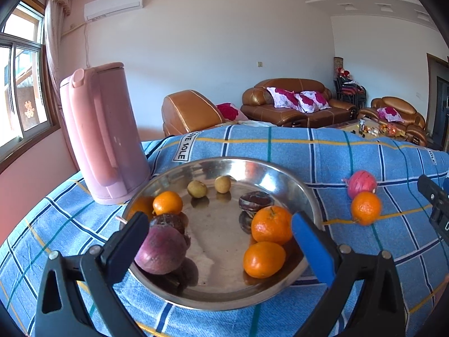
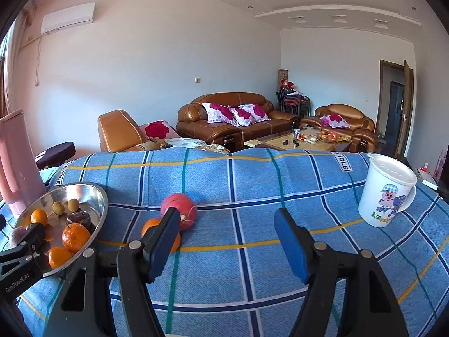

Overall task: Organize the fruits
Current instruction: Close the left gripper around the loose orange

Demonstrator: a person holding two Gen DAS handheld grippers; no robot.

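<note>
At the far left stands the pink jug point(image 1: 103, 137), at about ten o'clock from the steel bowl point(image 1: 283, 174), which already carries three oranges, two small yellow-green fruits, dark chocolate-brown rounds and a purple fruit point(image 1: 161, 252). The left gripper point(image 1: 219, 227) hangs over the bowl's near rim with its jaws spread and nothing pinched; the purple fruit sits just beside its left finger, though whether it touches is unclear. Two fruits lie outside the bowl on the blue cloth point(image 2: 252, 252): a loose orange point(image 2: 157, 233) and, touching it at about one o'clock, a pink-red fruit point(image 2: 179, 206). In the left wrist view this pair lies at three o'clock from the bowl, well apart from the left jaws. The right gripper point(image 2: 227, 241) is also released and empty, aimed at bare cloth; the pair sits at about ten o'clock from its gap, partly hidden behind its left finger. So the right hand looks the nearer one, and I judge the coming move needs it to swing leftward until the orange falls between the fingers. Both fruits are round, so no long axis matters; the risk is nudging the pink-red one. The white mug point(image 2: 387, 193) stands at two o'clock, well clear.
</note>
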